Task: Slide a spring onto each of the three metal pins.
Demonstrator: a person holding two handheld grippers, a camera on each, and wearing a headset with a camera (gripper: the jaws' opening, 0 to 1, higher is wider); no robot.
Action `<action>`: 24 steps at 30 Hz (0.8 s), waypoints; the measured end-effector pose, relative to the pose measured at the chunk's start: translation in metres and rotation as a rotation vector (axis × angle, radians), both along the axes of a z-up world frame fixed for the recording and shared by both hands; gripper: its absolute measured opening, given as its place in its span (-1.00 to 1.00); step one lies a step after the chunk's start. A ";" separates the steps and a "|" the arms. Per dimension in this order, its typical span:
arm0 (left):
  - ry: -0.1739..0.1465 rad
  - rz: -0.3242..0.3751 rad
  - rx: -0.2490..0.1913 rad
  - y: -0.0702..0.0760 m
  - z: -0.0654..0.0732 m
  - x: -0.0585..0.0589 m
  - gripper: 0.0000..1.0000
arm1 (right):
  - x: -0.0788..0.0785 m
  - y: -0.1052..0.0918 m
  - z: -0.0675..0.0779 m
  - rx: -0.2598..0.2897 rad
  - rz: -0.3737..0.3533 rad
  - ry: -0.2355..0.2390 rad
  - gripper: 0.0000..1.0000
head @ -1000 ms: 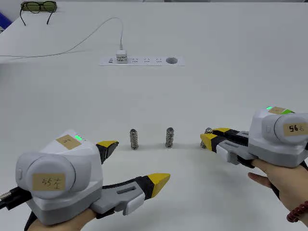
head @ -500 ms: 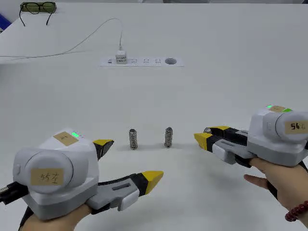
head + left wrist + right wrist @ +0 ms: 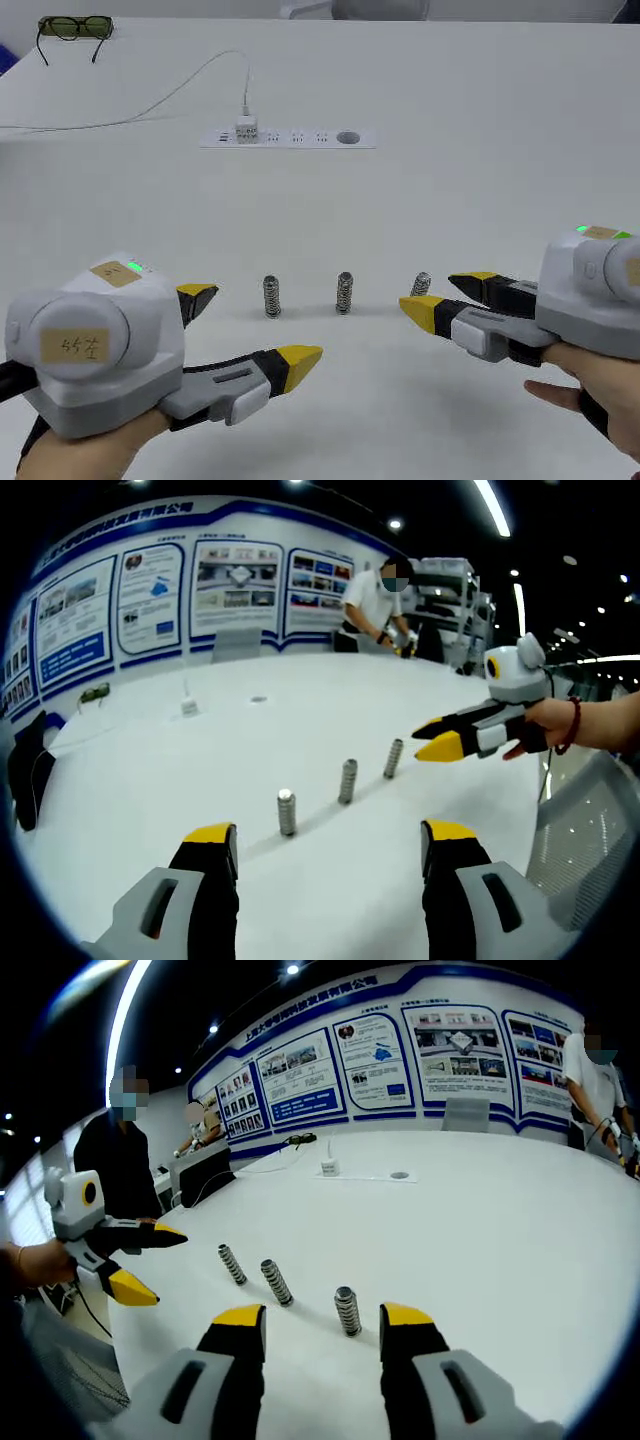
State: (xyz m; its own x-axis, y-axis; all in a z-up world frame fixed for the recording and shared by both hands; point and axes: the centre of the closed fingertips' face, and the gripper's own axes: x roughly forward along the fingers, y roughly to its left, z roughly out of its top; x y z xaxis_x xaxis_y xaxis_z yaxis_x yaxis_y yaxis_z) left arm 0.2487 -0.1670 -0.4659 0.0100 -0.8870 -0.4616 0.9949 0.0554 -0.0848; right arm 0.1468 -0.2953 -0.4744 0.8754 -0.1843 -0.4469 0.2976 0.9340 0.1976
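Left claw [image 3: 250, 322]: much as it was a second ago, jaws spread wide, nothing in them, low toward the near edge of the table [image 3: 470, 150]. The change is on the right. A second ago the right claw [image 3: 438, 292] had its tips over the third spot and hid the coil. Now it has backed off toward the right edge with its jaws parted and empty, and the right spring [image 3: 421, 284] stands alone. We read this as a release. The left spring [image 3: 271, 296], middle spring [image 3: 344, 292] and right spring stand upright in one row, well clear of the far edge. A pin [image 3: 344, 1293] shows as a cap at the top of the nearest coil. The task looks done to us, bar checking that the last coil is seated. In the left gripper view the left spring [image 3: 287, 812] stands ahead of the tips, between the jaw lines and apart from both. In the right gripper view the right spring [image 3: 346, 1310] sits centred just ahead of the tips, untouched as far as we can tell.
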 end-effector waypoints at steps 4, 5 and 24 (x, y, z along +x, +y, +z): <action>0.006 0.008 -0.004 0.005 0.004 0.001 0.53 | -0.007 0.005 0.005 0.002 0.010 0.010 0.09; 0.005 0.008 0.000 0.006 0.005 0.001 0.54 | -0.008 0.006 0.007 -0.004 0.014 0.007 0.11; -0.014 0.018 0.016 0.029 0.013 0.001 0.69 | -0.027 0.033 0.027 -0.053 0.096 0.021 0.46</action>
